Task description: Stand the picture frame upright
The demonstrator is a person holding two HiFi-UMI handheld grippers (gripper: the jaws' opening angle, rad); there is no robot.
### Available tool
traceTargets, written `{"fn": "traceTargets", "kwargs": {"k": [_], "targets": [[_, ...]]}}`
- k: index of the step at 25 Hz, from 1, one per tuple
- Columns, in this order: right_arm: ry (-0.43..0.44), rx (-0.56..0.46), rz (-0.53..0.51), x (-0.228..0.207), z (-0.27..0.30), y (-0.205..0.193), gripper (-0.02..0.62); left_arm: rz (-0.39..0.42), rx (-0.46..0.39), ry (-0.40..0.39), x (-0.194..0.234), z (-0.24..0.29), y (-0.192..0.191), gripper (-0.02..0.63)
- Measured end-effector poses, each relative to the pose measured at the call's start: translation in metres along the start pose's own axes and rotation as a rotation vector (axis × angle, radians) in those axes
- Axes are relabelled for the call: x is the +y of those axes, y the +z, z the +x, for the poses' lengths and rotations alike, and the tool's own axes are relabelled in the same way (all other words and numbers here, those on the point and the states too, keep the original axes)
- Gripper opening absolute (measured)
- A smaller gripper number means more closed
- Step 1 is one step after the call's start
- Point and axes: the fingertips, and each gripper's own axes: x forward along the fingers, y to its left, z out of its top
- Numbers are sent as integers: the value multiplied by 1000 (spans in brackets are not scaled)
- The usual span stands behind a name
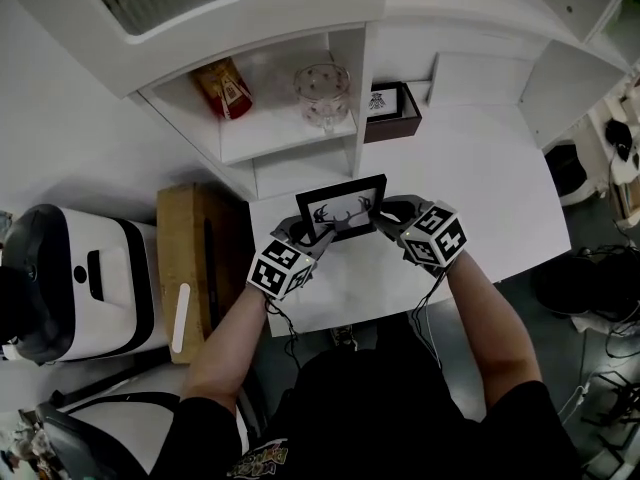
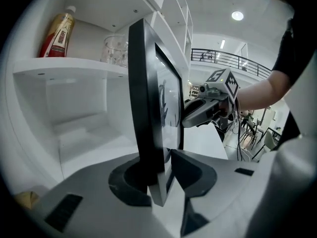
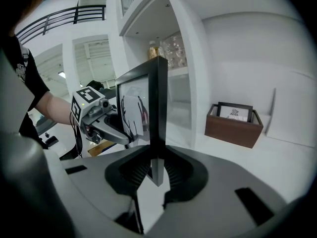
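Observation:
A black picture frame [image 1: 340, 206] with an antler drawing is held between both grippers above the white desk [image 1: 480, 188], its picture facing the person. My left gripper [image 1: 303, 230] is shut on the frame's left edge, and my right gripper [image 1: 385, 216] is shut on its right edge. In the left gripper view the frame [image 2: 148, 108] stands edge-on in the left gripper [image 2: 161, 175], with the right gripper [image 2: 203, 110] beyond it. In the right gripper view the frame [image 3: 151, 108] rises from the right gripper [image 3: 156, 170]; the left gripper [image 3: 106, 125] is on its far side. Whether the frame's lower edge touches the desk is unclear.
A white shelf unit at the back holds a red bottle [image 1: 225, 88] and a glass jar [image 1: 322, 93]. A small brown box with a framed card [image 1: 390, 110] sits by the shelf's right wall. A wooden block [image 1: 195, 258] and a white appliance [image 1: 80, 278] stand to the left.

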Motion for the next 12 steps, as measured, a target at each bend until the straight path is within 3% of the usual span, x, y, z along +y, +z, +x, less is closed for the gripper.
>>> {"fn": "traceTargets", "kwargs": {"k": [12], "targets": [[-5, 27, 31, -44, 35, -11, 75, -13, 51, 38, 36, 39, -9, 126]]}}
